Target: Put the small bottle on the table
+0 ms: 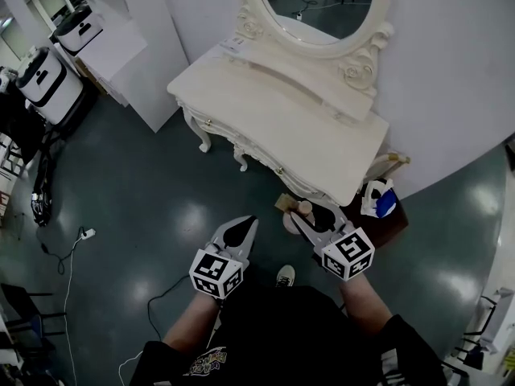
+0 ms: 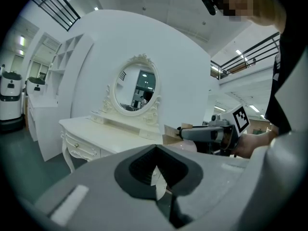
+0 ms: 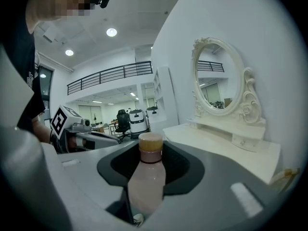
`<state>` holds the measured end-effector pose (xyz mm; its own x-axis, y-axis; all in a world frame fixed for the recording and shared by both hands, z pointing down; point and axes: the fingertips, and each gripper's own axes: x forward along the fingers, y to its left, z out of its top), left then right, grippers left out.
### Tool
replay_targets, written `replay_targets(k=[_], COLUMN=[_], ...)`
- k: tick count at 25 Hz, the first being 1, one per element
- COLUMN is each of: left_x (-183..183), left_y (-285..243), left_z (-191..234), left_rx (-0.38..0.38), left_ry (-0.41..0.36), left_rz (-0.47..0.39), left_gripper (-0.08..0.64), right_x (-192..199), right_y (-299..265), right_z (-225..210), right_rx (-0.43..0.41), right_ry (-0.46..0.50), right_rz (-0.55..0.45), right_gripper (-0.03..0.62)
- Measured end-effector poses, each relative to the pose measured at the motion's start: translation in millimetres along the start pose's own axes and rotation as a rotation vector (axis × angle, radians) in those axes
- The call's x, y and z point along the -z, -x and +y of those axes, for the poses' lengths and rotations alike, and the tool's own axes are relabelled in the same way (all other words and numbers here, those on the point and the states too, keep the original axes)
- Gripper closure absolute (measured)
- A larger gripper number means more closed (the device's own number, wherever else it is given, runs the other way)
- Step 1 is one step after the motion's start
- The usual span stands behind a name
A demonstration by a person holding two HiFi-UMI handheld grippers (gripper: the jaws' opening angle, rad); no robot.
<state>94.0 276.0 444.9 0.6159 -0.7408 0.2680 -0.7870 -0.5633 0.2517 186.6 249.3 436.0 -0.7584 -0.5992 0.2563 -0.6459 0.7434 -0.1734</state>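
Note:
A small pinkish bottle point(image 3: 147, 177) with a tan cap stands upright between the jaws of my right gripper point(image 3: 150, 163), which is shut on it. In the head view the bottle point(image 1: 304, 209) and right gripper point(image 1: 311, 219) hover just in front of the white dressing table point(image 1: 322, 135), below its front edge. My left gripper point(image 1: 245, 225) is level with it on the left, shut with nothing in it point(image 2: 156, 170). The tabletop point(image 3: 216, 143) lies ahead and to the right of the bottle. An oval mirror point(image 1: 314, 6) stands at the table's back.
A brown stool point(image 1: 394, 219) with a blue and white item point(image 1: 378, 199) stands right of the table. White shelving point(image 1: 129, 47) and two white robots point(image 1: 48, 75) are at the far left. Cables point(image 1: 72, 248) trail over the dark floor.

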Motion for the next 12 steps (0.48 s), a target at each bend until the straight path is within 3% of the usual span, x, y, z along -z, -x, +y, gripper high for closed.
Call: replay_targets(k=[12], left_x=[-11], left_y=[-6], left_z=[28], left_rx=[0.016], left_ry=[0.004], left_rz=[0.004], left_gripper=[0.560], right_x=[-8], right_y=[-27], right_z=[-4], right_rx=[0.016], right_ry=[-0.007], right_rz=[0.013], right_gripper=[0.426])
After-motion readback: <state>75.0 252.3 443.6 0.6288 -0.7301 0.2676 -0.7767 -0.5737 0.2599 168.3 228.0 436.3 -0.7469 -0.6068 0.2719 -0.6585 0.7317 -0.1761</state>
